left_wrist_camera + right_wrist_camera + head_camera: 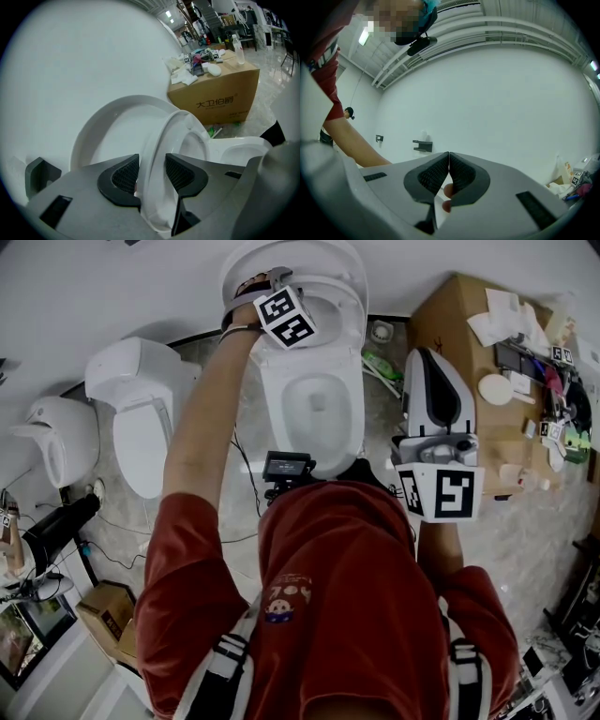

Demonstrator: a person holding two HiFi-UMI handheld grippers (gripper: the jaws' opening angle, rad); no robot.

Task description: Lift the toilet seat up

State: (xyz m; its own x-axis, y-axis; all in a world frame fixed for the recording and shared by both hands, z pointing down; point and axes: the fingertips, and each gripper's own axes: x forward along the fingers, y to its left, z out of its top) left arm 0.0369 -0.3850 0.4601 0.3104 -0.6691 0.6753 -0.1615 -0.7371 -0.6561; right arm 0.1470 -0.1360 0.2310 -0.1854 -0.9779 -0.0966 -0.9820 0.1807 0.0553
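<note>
Seat is up off the bowl and tipped back almost against the lid, which leans on the wall behind the toilet. The left gripper is clamped on the seat's front rim, one pad on each face, so the thin ring cannot slip sideways as it swings on its hinge. The person reaches over the bowl with a long, straight arm, which looks like the way to follow the rim along its arc. The right gripper is clenched on nothing, jaws tip to tip, held close to the person's body and aimed at the far wall. I'd guess it is parked there just to stay clear. To my eye the lift is nearly done. Only a narrow gap shows between seat and lid, and a gentle push before letting go should keep the seat from dropping back.
</note>
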